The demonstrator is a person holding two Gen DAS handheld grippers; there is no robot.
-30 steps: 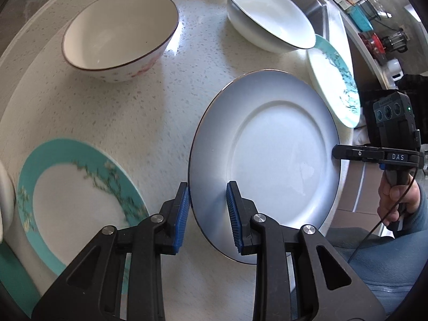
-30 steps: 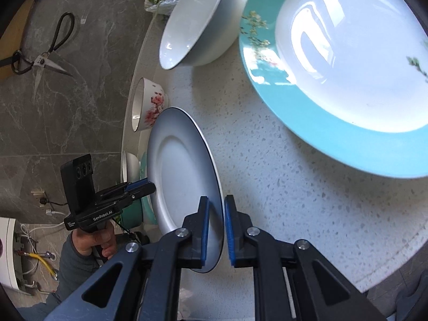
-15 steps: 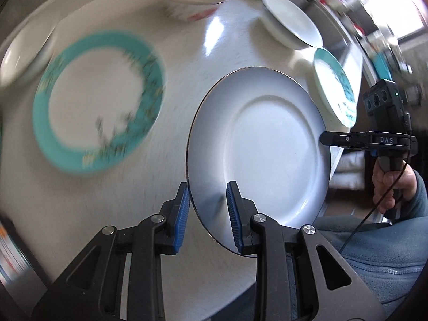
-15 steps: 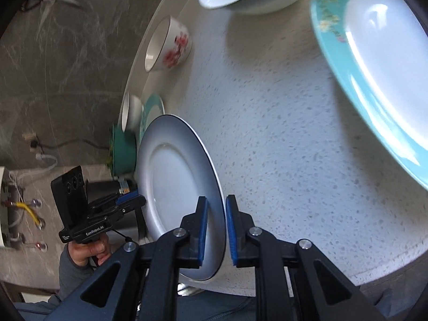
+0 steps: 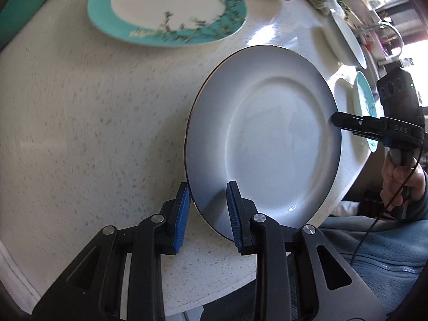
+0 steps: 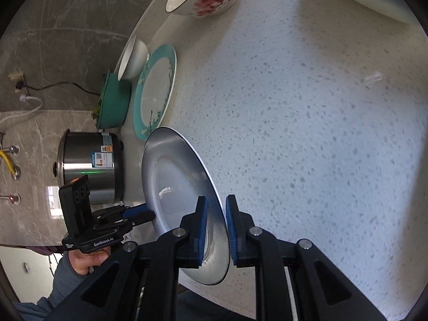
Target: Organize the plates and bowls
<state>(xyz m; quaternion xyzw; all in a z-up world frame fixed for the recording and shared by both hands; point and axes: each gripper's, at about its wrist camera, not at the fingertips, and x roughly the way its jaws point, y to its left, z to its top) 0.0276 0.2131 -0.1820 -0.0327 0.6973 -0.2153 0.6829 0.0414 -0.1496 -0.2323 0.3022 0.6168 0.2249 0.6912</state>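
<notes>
Left wrist view: the left tool (image 5: 207, 210) and right tool (image 6: 215, 231) each pinched opposite rim edges of the white plate (image 5: 267, 139), carried above the speckled worktop (image 5: 93, 120) at frame centre (glossy, dark-edged, unchipped). The step looked like transport; next would be lowering it level onto the teal-rimmed plate (image 5: 167, 8), upper left.

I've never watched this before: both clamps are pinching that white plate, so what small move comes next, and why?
Probably carry the white plate toward the teal-rimmed plate and lower it on top. The left gripper and right gripper hold opposite rims, and the plate looks lifted above the counter.
</notes>
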